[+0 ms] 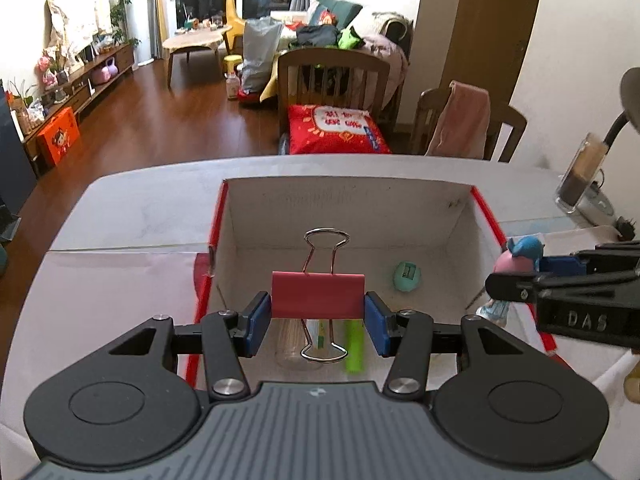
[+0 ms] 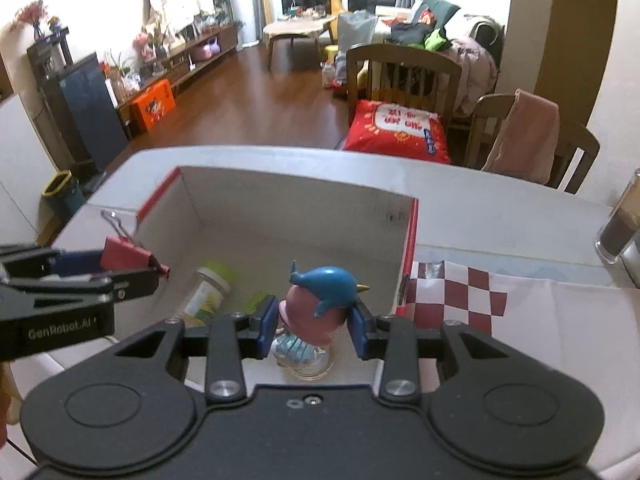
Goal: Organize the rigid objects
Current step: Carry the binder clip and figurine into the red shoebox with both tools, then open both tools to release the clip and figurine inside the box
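Here the left gripper [image 1: 318, 322] has its jaws closed tight on a red binder clip [image 1: 318, 294]. The blue pads press on both sides of the clip. The clip hangs in the air over the open box [image 1: 456, 216], above its near left part. Its wire handles point up and down.

The box sits in the middle of the white worktop [image 1: 132, 196]. It has red outside walls and is white inside. On the box floor lie a clear bottle [image 2: 210, 294] with a pale lid, a bright green stick [image 1: 355, 346] and a small teal egg-shaped thing [image 1: 407, 276] near the far right corner.

The right gripper [image 2: 314, 322] has its jaws closed on a toy figure [image 2: 316, 306]. The toy has a pink head and a blue whale-shaped hat. It is held upright over the near right part of the box, just beside the box's right wall.

A red and white checked sheet [image 2: 460, 296] lies on the worktop just right of the box. A glass cup [image 2: 618, 232] stands near the right edge.
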`<action>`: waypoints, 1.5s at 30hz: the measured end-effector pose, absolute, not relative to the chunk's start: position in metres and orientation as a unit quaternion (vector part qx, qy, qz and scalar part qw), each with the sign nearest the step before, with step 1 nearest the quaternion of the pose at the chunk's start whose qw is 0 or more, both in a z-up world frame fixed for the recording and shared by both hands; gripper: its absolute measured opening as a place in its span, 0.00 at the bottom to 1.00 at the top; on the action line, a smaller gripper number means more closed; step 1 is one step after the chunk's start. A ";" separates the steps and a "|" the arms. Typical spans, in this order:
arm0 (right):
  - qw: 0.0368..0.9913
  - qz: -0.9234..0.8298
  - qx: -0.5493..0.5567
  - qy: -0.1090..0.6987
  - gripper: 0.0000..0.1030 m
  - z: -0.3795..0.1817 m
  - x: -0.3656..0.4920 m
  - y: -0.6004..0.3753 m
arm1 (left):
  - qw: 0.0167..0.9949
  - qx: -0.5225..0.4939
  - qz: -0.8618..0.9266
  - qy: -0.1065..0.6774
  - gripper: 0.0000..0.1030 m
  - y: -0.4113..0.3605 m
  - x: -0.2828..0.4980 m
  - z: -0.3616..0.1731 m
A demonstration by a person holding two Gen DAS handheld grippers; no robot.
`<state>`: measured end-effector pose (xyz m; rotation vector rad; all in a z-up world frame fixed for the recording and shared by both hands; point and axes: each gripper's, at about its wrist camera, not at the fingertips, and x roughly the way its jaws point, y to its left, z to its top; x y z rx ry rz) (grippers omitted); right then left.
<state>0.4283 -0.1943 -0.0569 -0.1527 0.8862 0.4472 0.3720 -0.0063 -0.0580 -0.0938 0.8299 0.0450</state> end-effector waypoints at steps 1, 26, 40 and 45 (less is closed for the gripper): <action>0.874 0.215 -0.080 0.428 0.36 -0.061 0.431 -0.193 | 0.912 -0.047 0.022 0.408 0.48 -0.007 0.377 -0.061; 0.825 0.241 -0.198 0.471 0.36 -0.119 0.487 -0.151 | 0.854 -0.028 -0.015 0.519 0.48 -0.030 0.436 -0.132; 0.827 0.244 -0.194 0.468 0.47 -0.117 0.487 -0.147 | 0.845 -0.044 -0.012 0.532 0.48 -0.025 0.437 -0.138; 0.834 0.241 -0.182 0.461 0.48 -0.109 0.482 -0.153 | 0.849 -0.052 -0.011 0.526 0.53 -0.025 0.432 -0.134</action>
